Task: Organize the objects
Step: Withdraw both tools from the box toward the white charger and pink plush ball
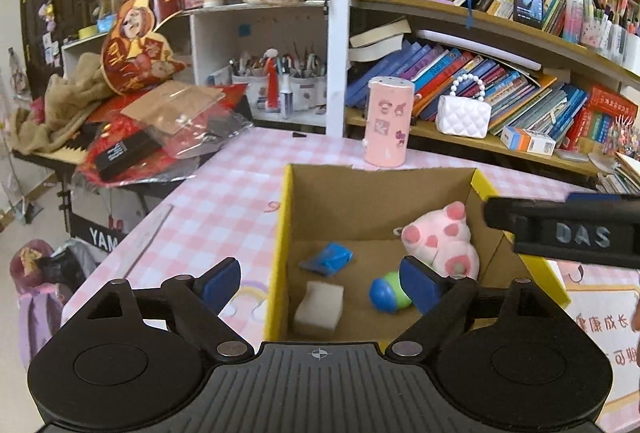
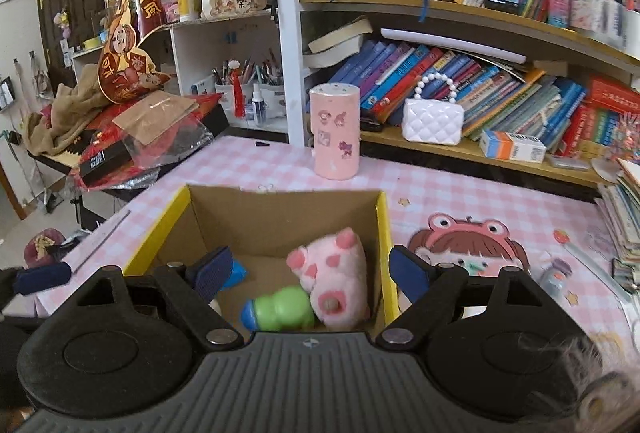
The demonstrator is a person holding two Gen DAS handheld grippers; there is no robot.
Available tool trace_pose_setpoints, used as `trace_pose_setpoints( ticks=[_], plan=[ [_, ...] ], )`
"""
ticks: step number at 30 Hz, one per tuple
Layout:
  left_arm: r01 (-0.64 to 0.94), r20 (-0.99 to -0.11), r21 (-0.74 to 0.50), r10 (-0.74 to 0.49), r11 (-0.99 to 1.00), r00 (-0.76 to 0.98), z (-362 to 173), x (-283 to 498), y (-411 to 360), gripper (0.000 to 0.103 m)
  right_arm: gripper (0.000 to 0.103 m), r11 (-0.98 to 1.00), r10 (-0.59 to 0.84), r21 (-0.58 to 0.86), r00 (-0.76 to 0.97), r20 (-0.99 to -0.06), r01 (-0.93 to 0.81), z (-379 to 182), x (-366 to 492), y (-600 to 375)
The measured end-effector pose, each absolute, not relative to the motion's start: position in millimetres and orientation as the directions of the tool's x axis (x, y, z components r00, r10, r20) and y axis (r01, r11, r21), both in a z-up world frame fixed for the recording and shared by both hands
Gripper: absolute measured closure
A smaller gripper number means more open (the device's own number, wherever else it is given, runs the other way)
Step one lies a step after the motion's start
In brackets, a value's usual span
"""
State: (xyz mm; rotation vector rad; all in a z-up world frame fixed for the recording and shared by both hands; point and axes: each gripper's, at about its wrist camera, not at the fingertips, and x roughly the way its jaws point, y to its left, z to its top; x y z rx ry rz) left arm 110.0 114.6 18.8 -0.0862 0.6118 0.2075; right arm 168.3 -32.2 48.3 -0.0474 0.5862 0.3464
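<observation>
An open cardboard box with yellow outer sides sits on the pink checked tablecloth. Inside lie a pink plush pig, a green and blue toy, a blue crumpled item and a white sponge block. My left gripper is open and empty above the box's near left part. My right gripper is open and empty above the pig and green toy. The right gripper's body shows at the right in the left wrist view.
A pink cylinder container stands on the table behind the box. Bookshelves with books and small white handbags rise behind. A cluttered side surface with red packaging is at the left. A small bottle lies at right.
</observation>
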Motion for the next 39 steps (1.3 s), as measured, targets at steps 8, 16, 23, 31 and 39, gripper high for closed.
trace_pose_setpoints(
  ticks=[8, 16, 23, 31, 39],
  plan=[
    [-0.232, -0.622, -0.018, 0.17, 0.973, 0.764, 2.1, 68.9, 122.9, 0.013, 0.018, 0.955, 0.25, 0.024, 0.759, -0.601, -0.295, 23.8, 116.2, -31.2],
    [-0.25, -0.665, -0.017, 0.175, 0.968, 0.726, -13.9, 32.0, 125.9, 0.013, 0.017, 0.958, 0.197, -0.034, 0.738, -0.645, -0.285, -4.0, 66.1, -23.8],
    [-0.235, -0.69, -0.013, 0.161, 0.972, 0.706, -22.7, 4.6, 119.4, 0.013, 0.016, 0.965, 0.179, -0.021, 0.713, -0.678, -0.261, -14.5, 36.7, -28.7],
    [-0.205, -0.711, -0.017, 0.132, 0.979, 0.69, -29.2, -15.0, 108.4, 0.012, 0.015, 0.975, 0.149, -0.017, 0.702, -0.697, -0.223, -21.7, 8.3, -40.6],
    [-0.133, -0.727, -0.03, 0.07, 0.991, 0.683, -34.5, -19.1, 88.5, 0.012, 0.014, 0.989, 0.092, -0.018, 0.706, -0.702, -0.147, -23.8, -10.1, -63.9]
  ],
)
